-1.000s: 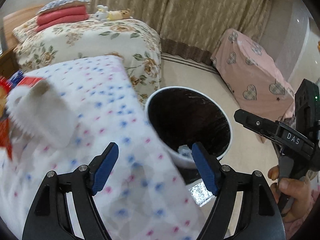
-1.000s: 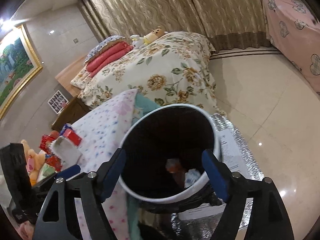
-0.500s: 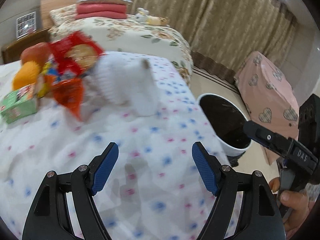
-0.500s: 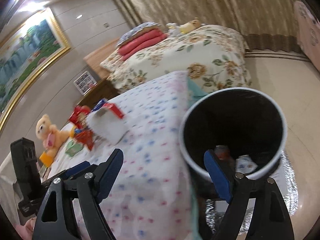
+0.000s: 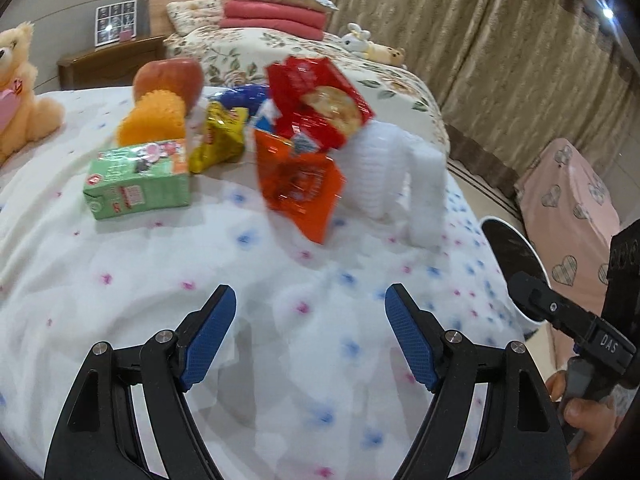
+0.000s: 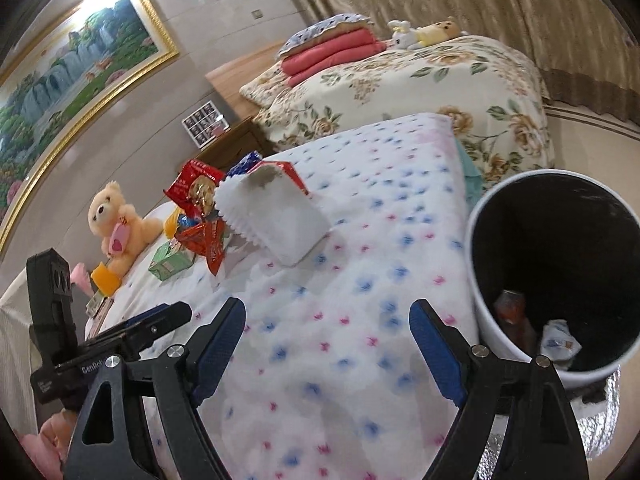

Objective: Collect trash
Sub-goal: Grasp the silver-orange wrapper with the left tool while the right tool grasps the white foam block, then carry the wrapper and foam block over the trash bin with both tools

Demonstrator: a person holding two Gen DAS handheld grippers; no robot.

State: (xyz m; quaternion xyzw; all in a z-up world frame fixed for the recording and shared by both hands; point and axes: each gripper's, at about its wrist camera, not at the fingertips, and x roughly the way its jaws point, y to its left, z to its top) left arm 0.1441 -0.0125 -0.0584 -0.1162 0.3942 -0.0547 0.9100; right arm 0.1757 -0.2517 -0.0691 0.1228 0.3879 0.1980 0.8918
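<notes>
**Both grippers empty, litter pile ahead on the bed**

1. Setting. A bed with a dotted white cover [image 5: 120, 280] fills the near field. A second bed in a floral cover [image 6: 400, 80] stands beyond it. On the floor at the dotted bed's corner stands a white bin [image 6: 480, 320] with a black liner; a brown bottle [image 6: 514, 316] and a crumpled white scrap [image 6: 560, 336] lie at its bottom.

2. Trash location. The litter sits in one cluster on the dotted cover: a ridged white plastic tray [image 5: 400, 176], a red biscuit wrapper [image 5: 320, 100] leaning on it, an orange snack bag [image 5: 300, 184] just below, a yellow packet [image 5: 222, 136] and a green carton [image 5: 136, 180]. An apple [image 5: 168, 74], an orange spiky ball [image 5: 154, 120] and a teddy bear [image 5: 20, 92] share the bed; these look like keepers, not trash.

3. Grippers. The left gripper [image 5: 310, 336] has its jaws wide apart, nothing between them. The right gripper [image 6: 326, 344] is likewise spread and empty; its jaws have just been opening. Both point downward at bare cover.

4. Governing relation. Seen along the left gripper, the cluster lies straight ahead and above the fingertips, well apart from them. From the right gripper it lies ahead and to the left, with the bin near on the right. The left hand appears the better aligned. The tray's long axis runs diagonally toward the bin corner, so a grasp across its short side seems easiest.
</notes>
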